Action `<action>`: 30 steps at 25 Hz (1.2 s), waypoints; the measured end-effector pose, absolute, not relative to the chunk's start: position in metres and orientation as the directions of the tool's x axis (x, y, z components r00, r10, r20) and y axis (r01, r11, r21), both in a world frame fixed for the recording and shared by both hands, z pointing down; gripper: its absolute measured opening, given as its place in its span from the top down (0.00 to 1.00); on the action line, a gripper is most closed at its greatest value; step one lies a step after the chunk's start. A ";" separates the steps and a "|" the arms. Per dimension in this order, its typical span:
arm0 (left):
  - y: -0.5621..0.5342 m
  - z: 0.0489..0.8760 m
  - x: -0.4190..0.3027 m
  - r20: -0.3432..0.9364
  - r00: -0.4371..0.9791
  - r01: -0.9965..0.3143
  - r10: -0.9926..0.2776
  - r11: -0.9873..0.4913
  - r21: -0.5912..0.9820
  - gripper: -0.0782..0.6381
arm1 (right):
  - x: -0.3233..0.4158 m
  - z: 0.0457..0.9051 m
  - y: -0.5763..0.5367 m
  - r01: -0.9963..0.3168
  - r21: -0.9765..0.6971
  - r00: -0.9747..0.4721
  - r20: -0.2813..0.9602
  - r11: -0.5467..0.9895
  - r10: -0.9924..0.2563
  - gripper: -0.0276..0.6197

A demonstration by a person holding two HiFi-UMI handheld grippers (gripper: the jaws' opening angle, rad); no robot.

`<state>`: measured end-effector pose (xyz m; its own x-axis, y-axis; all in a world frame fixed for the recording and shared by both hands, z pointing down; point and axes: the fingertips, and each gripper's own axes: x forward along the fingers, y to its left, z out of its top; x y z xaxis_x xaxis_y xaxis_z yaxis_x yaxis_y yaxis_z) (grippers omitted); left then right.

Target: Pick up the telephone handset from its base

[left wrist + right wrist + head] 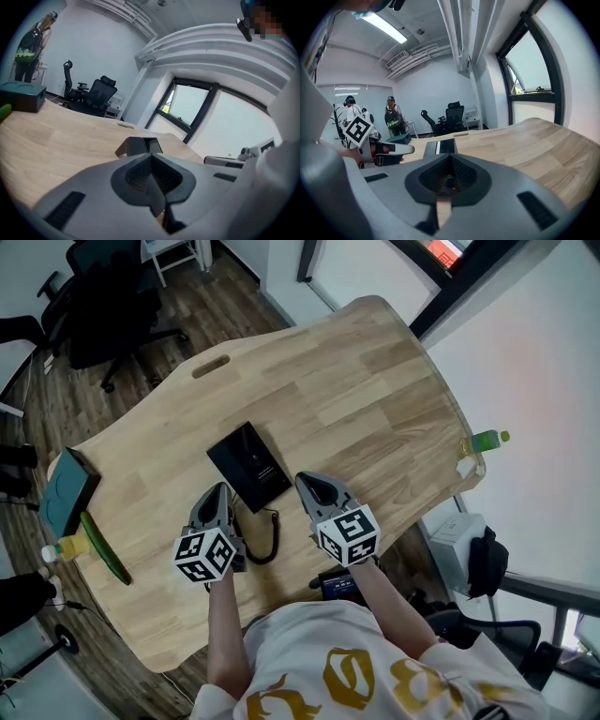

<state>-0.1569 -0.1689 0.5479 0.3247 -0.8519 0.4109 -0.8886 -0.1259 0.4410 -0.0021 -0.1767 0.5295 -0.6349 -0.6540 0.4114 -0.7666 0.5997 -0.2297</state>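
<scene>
black flat telephone [248,465] lies mid-bench on pale wood, just ahead of both claws; handset not told apart from base in all that black. dark coiled cord [270,538] loops off its near edge, lying between the two claws. left claw [221,488] closed, nothing in it, tip near telephone's near-left corner. right claw [305,479] closed too, nothing held, tip just beside near-right corner. bench [356,381] of jointed light planks, rounded corners, slot cutout [211,365] near far edge. teal box [70,488], long green thing [105,549] and small yellowish bottle [58,549] crowd left edge, well apart from telephone. green bottle [486,440] at right edge. wide bare wood beyond telephone and to its right. dark office chairs [103,296] on floor past far-left corner.
</scene>
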 end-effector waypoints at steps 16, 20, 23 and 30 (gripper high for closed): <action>-0.179 0.591 -0.157 0.489 0.340 -0.864 -0.803 -0.062 0.499 0.88 | -0.009 0.565 -0.193 -0.771 -0.267 -0.629 0.468 0.579 -0.621 0.95; -0.177 0.592 -0.159 0.491 0.330 -0.866 -0.806 -0.050 0.498 0.87 | -0.012 0.570 -0.195 -0.769 -0.267 -0.630 0.475 0.581 -0.615 0.95; -0.177 0.599 -0.153 0.501 0.361 -0.848 -0.787 -0.054 0.526 0.72 | -0.014 0.573 -0.194 -0.767 -0.269 -0.631 0.481 0.583 -0.608 0.95; -0.180 0.611 -0.143 0.497 0.436 -0.793 -0.750 -0.060 0.606 0.71 | -0.016 0.577 -0.188 -0.766 -0.268 -0.630 0.493 0.585 -0.600 0.95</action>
<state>-0.1431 -0.1800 0.6112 0.4364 -0.7499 0.4972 -0.7931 -0.0596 0.6062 -0.0164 -0.1884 0.5774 -0.6304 -0.5998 0.4927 -0.7658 0.5846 -0.2681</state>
